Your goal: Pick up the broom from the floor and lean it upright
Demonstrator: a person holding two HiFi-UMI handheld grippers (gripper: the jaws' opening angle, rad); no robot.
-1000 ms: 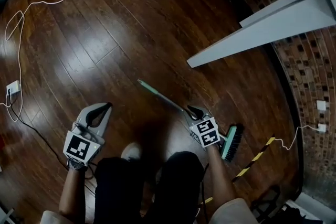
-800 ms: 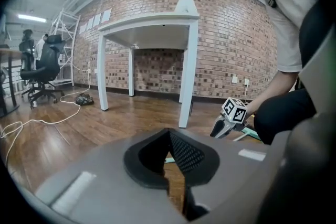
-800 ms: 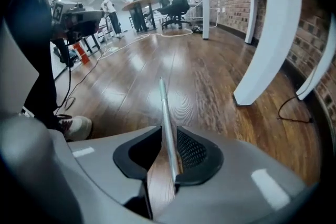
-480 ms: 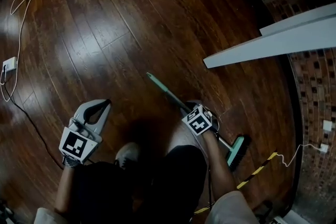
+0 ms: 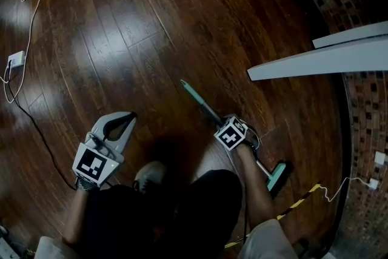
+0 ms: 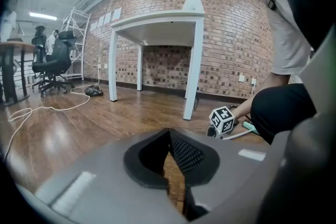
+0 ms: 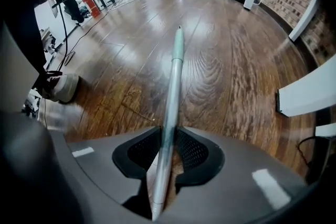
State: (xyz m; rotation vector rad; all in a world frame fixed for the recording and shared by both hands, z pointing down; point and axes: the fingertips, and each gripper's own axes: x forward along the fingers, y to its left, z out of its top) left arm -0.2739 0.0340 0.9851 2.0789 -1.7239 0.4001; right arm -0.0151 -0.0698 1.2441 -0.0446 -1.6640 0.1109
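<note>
Can see only part of the broom (image 5: 195,97): mid-handle hidden under the right gripper (image 7: 168,132), brush head half behind the forearm (image 5: 251,182). Lies flat near the brick-wall edge of the floor (image 5: 121,21). Straddling the handle with right jaws just opened wider, not pinching. Pressing the jaws of the left gripper (image 6: 169,134) together on nothing.

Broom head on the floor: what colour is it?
The broom head is teal green, best seen in the head view.

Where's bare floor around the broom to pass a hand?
Bare: wooden floor between the white power adapter and the teal-handled broom, and beyond its handle tip. Crowded: the brush end, hemmed by the white table, yellow-black tape and the person's legs.
</note>
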